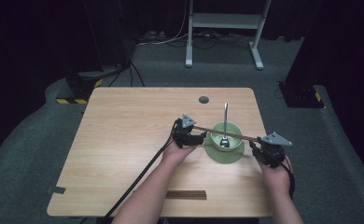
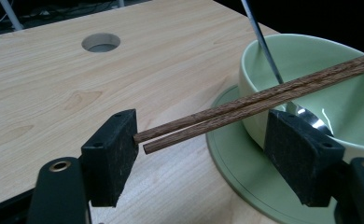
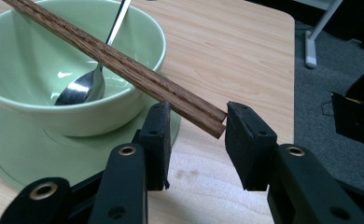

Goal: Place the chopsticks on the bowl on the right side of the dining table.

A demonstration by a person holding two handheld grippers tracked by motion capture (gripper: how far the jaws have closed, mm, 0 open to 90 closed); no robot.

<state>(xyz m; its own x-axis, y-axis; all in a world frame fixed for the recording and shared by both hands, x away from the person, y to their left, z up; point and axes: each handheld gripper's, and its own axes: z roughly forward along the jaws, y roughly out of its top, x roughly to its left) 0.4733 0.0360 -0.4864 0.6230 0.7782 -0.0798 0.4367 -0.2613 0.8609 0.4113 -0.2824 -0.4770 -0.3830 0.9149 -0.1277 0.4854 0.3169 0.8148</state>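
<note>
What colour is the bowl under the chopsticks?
Pale green bowl, clearest in the right gripper view.

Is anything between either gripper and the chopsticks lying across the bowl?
Nothing visible. The chopsticks lie across the bowl, each end between a gripper's open jaws: left gripper, right gripper. The spoon stands inside the bowl, clear of both ends.

Overhead light brightens the wooden table (image 1: 124,140); the surrounding room stays nearly black. The high view is soft and low in detail. Both gripper views are sharper, though the near black jaws blur slightly. Glare streaks the spoon (image 3: 80,88) and the green bowl (image 2: 357,112) interior. Shadows under the bowl are faint.
</note>
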